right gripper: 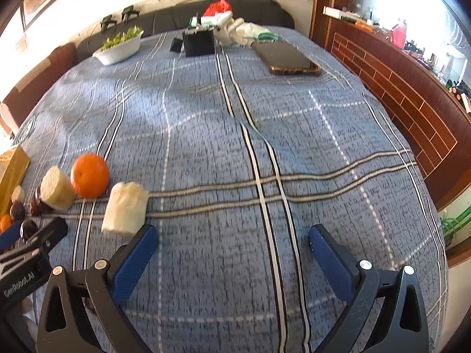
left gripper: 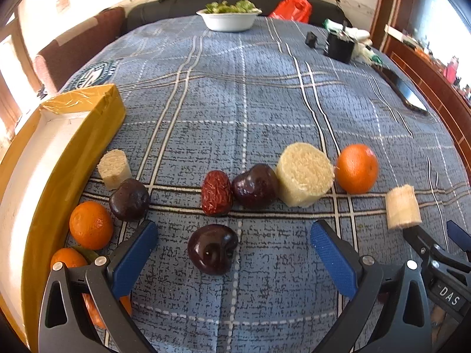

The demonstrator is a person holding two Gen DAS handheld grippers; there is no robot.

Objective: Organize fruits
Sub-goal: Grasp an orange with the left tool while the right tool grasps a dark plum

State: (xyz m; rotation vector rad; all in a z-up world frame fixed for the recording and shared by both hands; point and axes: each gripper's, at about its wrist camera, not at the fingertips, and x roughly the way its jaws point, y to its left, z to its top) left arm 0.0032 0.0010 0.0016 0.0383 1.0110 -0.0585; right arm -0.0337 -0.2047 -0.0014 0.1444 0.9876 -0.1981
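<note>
Hovering low over the blue plaid cloth, the left gripper has its blue-padded jaws spread wide, with a dark plum lying on the cloth between them, touching neither pad. Just ahead of the tips lies a row: a wrinkled red date touching a second plum, then a large pale cylinder piece and an orange. Ahead to the left sit a third plum, a small pale piece and another orange, all beside the yellow tray; more fruit, probably orange, is partly hidden behind the left finger.

The right gripper is likewise wide open and empty, over bare cloth. Just ahead of its left finger lies a pale cut piece. Far ahead stand a white bowl of greens, a black box and a phone.
</note>
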